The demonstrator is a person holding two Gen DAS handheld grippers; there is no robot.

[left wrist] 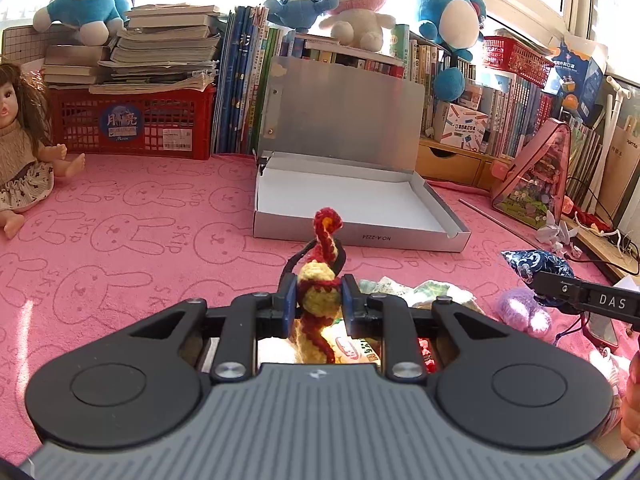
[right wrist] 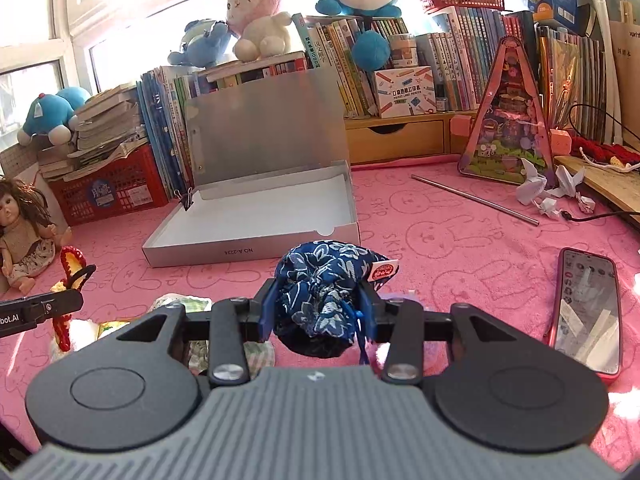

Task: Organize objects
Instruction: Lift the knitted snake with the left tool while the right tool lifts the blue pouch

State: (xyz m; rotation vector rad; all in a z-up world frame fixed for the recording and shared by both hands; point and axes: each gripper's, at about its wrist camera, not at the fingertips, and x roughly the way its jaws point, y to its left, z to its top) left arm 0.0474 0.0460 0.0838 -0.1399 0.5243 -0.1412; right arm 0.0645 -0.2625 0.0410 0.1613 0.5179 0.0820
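Left gripper: black linkage arms, blue pads, jaws clamped tight on a red-and-yellow crocheted figure, tilted slightly downward. Right gripper: same build, jaws pressed against a dark blue floral fabric pouch, likewise angled down. Both held side by side.

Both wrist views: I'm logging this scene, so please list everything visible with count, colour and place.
box: one, silver, open, mid-table
crochet toy: one, red-yellow, in left gripper
pouch: one, blue floral, in right gripper
phone: one, red-edged, right on cloth
doll: one, seated far left
metal rod: one, right of box
red crate: one, under book stack
left gripper: shut on crochet toy
right gripper: shut on pouch
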